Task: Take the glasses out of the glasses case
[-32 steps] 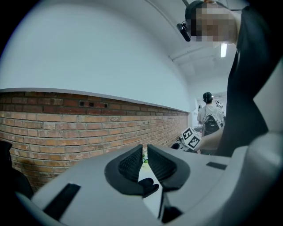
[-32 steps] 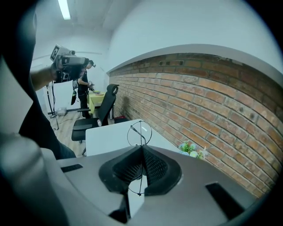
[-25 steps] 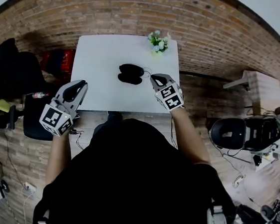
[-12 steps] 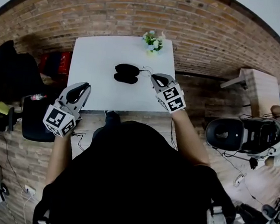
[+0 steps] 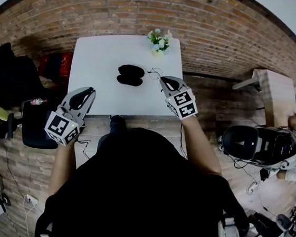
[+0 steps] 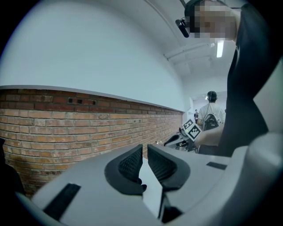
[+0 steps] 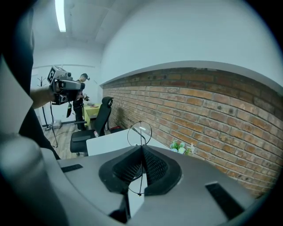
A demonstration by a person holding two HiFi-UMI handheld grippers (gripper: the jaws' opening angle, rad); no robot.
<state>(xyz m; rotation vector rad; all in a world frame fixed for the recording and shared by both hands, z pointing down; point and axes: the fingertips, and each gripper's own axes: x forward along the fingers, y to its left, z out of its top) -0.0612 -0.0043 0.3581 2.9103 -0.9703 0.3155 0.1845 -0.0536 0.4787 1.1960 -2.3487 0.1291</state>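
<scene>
The black glasses case (image 5: pixel 130 74) lies open on the white table (image 5: pixel 99 56), past its middle. My right gripper (image 5: pixel 166 81) hovers just right of the case, shut on thin wire-framed glasses (image 5: pixel 155 72). In the right gripper view one round lens (image 7: pixel 139 133) stands above the closed jaws and the wire runs down between the pads. My left gripper (image 5: pixel 83 93) is held off the table's near left corner, apart from the case. Its jaws stand nearly together with nothing between them (image 6: pixel 144 161).
A small pot of flowers (image 5: pixel 158 41) stands at the table's far edge against the brick wall. A black office chair (image 5: pixel 34 126) sits left of the table, a red box (image 5: pixel 58 65) behind it. Another person stands far off (image 6: pixel 211 115).
My right gripper, with the glasses in it, has drawn slightly to the right, away from the case. The left gripper has hardly moved. The head view has shifted a little.
</scene>
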